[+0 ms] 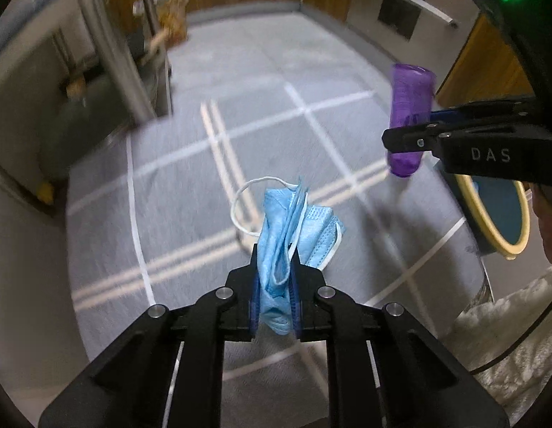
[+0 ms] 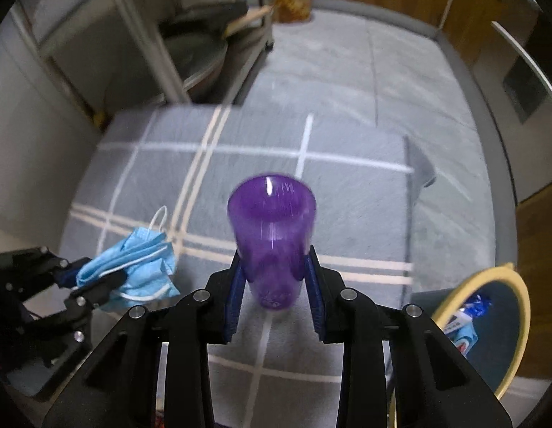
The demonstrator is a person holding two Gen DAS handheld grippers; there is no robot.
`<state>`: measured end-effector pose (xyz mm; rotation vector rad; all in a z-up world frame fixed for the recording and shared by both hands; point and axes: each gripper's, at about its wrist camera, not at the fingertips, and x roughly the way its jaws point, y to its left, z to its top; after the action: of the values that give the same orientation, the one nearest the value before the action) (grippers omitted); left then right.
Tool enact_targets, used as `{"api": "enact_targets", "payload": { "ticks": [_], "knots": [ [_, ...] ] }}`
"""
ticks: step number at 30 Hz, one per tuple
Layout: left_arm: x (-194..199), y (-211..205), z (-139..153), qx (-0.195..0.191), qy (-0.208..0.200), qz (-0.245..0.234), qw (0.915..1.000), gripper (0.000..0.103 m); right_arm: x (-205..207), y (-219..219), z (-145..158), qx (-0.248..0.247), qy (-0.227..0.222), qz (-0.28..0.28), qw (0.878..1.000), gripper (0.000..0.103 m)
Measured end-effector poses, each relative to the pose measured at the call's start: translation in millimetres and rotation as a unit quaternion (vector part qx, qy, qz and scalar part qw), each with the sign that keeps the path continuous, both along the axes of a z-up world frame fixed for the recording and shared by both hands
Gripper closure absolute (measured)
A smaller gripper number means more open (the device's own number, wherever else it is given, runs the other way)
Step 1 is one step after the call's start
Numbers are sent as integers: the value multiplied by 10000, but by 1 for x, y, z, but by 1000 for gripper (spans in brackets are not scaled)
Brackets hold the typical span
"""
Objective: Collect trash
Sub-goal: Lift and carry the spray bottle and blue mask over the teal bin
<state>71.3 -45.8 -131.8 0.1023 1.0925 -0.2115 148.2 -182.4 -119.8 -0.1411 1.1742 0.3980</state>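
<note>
Left gripper (image 1: 274, 271): fingers pinched tight on crumpled blue face mask (image 1: 293, 228), held above the grey checked worktop (image 1: 168, 196). Right gripper (image 2: 274, 285): fingers part-spread, clamping purple cup (image 2: 272, 235). Yellow-rimmed bin (image 2: 518, 306) at right.

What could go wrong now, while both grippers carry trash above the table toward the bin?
1. The purple cup is pinched only near its lower part by the right gripper; being smooth and tapered, it might slip out before reaching the bin.
2. The face mask hangs loosely from the left gripper, and its ear loop dangles, so it could snag.
3. The bin already holds wrappers; a careless drop might miss its opening.
</note>
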Motion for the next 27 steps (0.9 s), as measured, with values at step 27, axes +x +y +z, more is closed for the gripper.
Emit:
{"api": "enact_targets", "payload": {
  "ticks": [27],
  "knots": [
    [-4,-104,57,56,-985,-886,9912,90,-51,-184,69,1119,-1005,-2227,9632,69]
  ]
}}
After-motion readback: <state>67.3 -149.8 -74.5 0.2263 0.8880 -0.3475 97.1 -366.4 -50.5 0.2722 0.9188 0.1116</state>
